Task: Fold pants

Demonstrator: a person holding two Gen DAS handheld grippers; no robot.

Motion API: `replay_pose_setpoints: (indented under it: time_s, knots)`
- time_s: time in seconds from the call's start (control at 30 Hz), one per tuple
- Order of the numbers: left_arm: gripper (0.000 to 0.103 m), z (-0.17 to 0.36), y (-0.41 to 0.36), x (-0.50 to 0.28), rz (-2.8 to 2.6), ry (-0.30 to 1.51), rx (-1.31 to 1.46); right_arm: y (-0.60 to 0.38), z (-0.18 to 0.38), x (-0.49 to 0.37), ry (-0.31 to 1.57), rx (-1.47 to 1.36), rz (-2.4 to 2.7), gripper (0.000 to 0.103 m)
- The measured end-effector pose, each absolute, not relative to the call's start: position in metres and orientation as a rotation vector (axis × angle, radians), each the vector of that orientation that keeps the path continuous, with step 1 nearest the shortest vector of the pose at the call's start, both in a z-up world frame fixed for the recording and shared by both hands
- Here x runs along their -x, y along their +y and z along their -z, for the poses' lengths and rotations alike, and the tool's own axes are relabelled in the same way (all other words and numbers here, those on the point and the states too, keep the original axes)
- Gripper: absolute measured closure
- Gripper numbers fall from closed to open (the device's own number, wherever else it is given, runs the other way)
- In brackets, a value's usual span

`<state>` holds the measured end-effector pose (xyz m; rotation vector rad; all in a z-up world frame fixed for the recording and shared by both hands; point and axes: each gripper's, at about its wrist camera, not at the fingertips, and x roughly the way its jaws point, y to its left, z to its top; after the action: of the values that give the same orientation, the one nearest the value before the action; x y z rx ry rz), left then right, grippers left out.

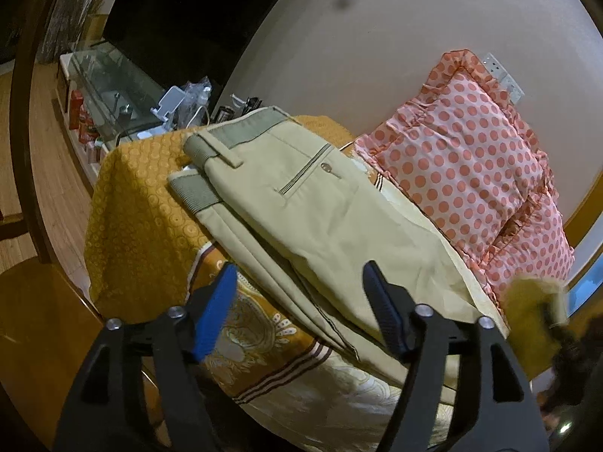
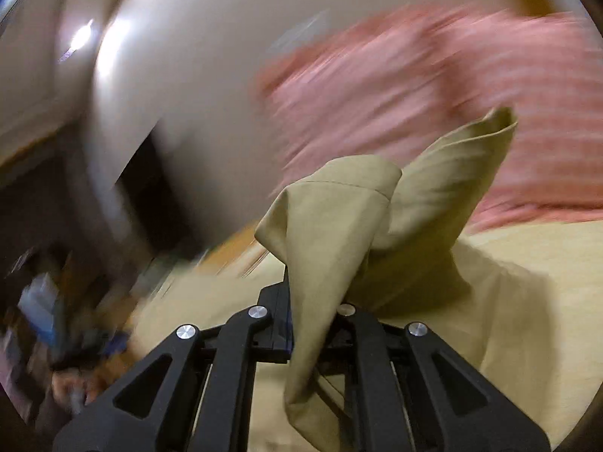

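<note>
Beige pants lie on the bed, waistband at the far left, back pocket up, legs running toward me. My left gripper is open and empty, hovering just above the pants' near part, blue pads spread wide. My right gripper is shut on the hem end of the pants and holds it lifted above the rest of the fabric; its fingertips are hidden by the cloth. The right wrist view is blurred by motion.
A pink polka-dot pillow lies at the right against the wall. An orange patterned bedspread covers the bed. A low glass-topped stand with bottles and clutter stands beyond the bed's left end. Wood floor lies to the left.
</note>
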<state>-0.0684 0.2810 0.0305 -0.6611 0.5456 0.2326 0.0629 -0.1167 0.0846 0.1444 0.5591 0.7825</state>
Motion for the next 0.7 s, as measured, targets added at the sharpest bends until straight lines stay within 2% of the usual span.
replay_pose_setpoints:
  time_s: [0.03, 0.07, 0.1, 0.13, 0.3, 0.63, 0.7]
  knots:
    - [0.025, -0.031, 0.282, 0.068, -0.232, 0.546, 0.654, -0.089, -0.071, -0.059, 0.627, -0.074, -0.820, 0.067]
    - [0.023, -0.031, 0.282, 0.067, -0.234, 0.547, 0.649, -0.061, -0.054, -0.052, 0.706, 0.015, -0.832, 0.054]
    - [0.021, -0.031, 0.284, 0.067, -0.241, 0.549, 0.646, -0.050, -0.046, -0.045, 0.726, 0.057, -0.837, 0.034]
    - [0.018, -0.031, 0.286, 0.067, -0.245, 0.547, 0.646, -0.044, -0.040, -0.035, 0.717, 0.077, -0.856, 0.027]
    - [0.018, -0.026, 0.300, 0.060, -0.264, 0.548, 0.693, -0.084, -0.048, -0.024, 0.652, -0.066, -0.879, 0.018]
    - [0.017, -0.017, 0.315, 0.040, -0.370, 0.606, 0.768, -0.145, -0.055, -0.044, 0.633, -0.325, -0.804, 0.014]
    - [0.021, -0.018, 0.314, 0.040, -0.398, 0.612, 0.774, -0.147, -0.051, -0.047, 0.635, -0.333, -0.804, 0.014]
